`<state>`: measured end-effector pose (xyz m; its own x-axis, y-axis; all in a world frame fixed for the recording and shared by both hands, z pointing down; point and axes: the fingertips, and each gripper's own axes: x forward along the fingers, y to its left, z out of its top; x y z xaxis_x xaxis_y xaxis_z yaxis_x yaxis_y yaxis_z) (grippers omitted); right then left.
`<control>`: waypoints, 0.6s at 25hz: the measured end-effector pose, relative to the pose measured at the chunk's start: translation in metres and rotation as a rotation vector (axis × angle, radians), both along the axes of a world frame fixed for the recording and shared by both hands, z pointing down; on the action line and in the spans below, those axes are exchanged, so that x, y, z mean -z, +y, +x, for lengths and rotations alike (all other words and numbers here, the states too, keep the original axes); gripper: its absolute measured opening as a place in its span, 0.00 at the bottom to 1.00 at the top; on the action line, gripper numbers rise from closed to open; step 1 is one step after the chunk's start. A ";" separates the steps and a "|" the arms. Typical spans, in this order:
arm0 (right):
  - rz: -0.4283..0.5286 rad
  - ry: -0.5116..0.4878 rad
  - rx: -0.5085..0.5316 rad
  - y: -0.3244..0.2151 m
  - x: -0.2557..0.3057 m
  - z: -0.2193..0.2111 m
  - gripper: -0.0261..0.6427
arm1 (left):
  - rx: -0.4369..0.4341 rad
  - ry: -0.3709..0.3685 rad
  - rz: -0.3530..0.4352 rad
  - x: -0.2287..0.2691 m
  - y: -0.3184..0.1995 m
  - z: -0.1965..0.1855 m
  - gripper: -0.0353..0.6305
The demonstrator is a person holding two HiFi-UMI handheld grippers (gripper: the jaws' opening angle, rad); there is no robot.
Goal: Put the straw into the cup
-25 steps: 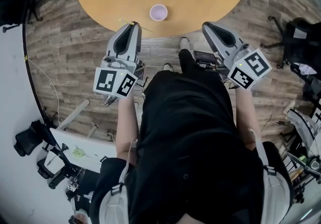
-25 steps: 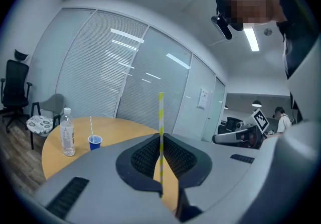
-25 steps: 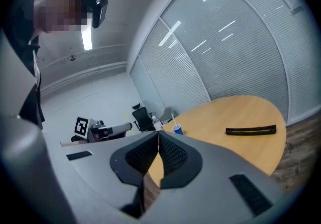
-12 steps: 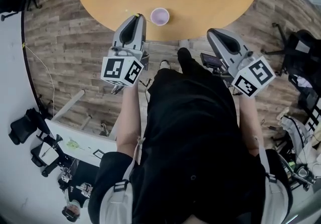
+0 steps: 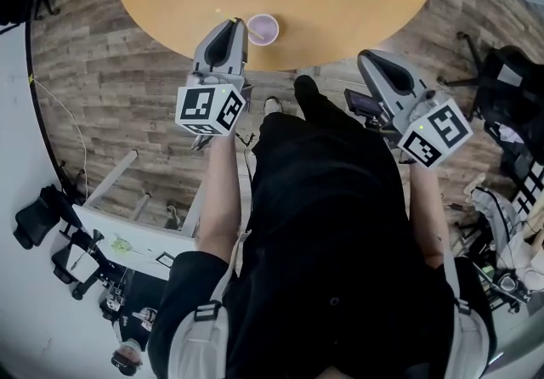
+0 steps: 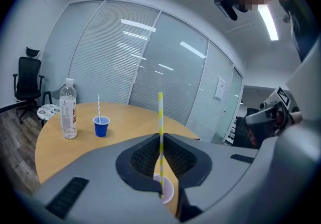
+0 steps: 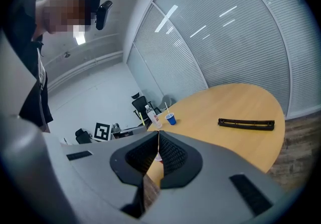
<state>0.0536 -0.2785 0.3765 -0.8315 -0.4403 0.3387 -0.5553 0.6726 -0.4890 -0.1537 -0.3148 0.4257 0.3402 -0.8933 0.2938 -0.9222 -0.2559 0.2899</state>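
At far left a water bottle (image 6: 67, 112) and a blue cup (image 6: 101, 126) stand well clear on the table (image 5: 340, 3). The left gripper (image 5: 232, 29) grasps the striped straw (image 6: 160, 127) upright, its lower end over the pale cup (image 5: 263, 29); whether the tip is inside I cannot tell. Keep it vertical, centre it, lower gently, then let go. The cup sits near the table's edge, so a sideways nudge risks tipping it. The right gripper (image 5: 371, 61), clenched on nothing, hangs off the table.
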 end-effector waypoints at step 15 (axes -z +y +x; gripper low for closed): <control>-0.040 0.037 -0.001 0.008 -0.014 -0.003 0.07 | -0.062 -0.065 -0.078 -0.055 -0.006 0.009 0.10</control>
<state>0.0505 -0.2702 0.3902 -0.8178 -0.4266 0.3863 -0.5741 0.6521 -0.4952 -0.1446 -0.3203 0.4812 0.3722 -0.8445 0.3852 -0.9228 -0.2920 0.2515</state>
